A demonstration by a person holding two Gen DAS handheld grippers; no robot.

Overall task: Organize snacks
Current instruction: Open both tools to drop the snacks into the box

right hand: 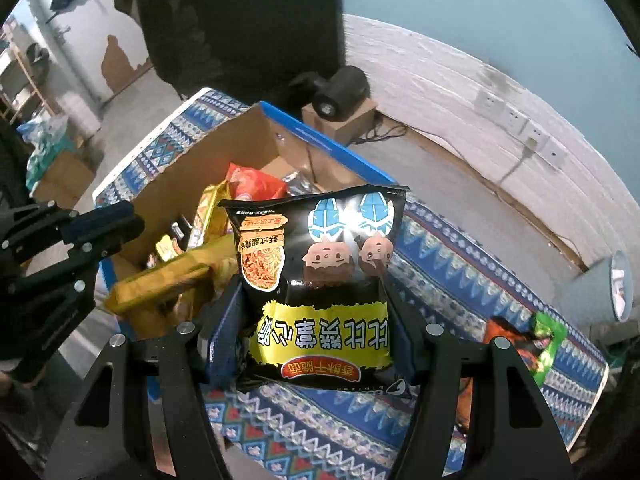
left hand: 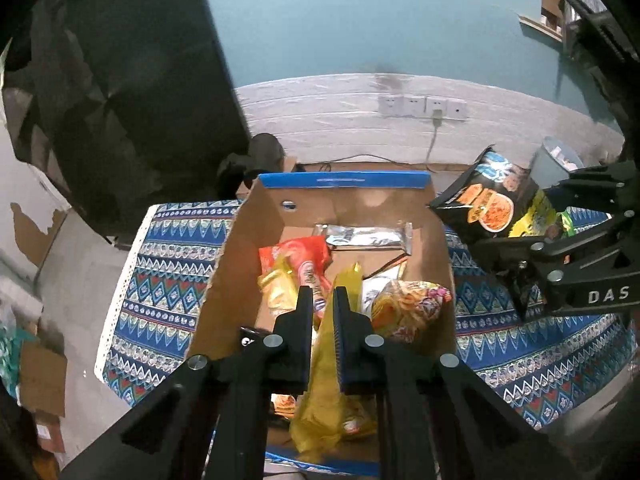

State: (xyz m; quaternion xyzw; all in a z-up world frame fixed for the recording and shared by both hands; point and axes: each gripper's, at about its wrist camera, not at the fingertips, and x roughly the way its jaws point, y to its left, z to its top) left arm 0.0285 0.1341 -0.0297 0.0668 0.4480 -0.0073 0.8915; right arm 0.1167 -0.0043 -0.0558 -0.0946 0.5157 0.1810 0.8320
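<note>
My left gripper is shut on a yellow snack packet, which hangs over the open cardboard box. In the box lie a red packet, a silver packet and an orange-pink snack bag. My right gripper is shut on a black and yellow snack bag, held above the patterned tablecloth just right of the box. The right wrist view also shows the left gripper with the yellow packet at the left. In the left wrist view the right gripper carries the black bag.
The blue patterned tablecloth covers the table. A green and orange packet lies on it at the right. A grey bin stands on the floor beyond. A black device on a small carton sits behind the box near the wall sockets.
</note>
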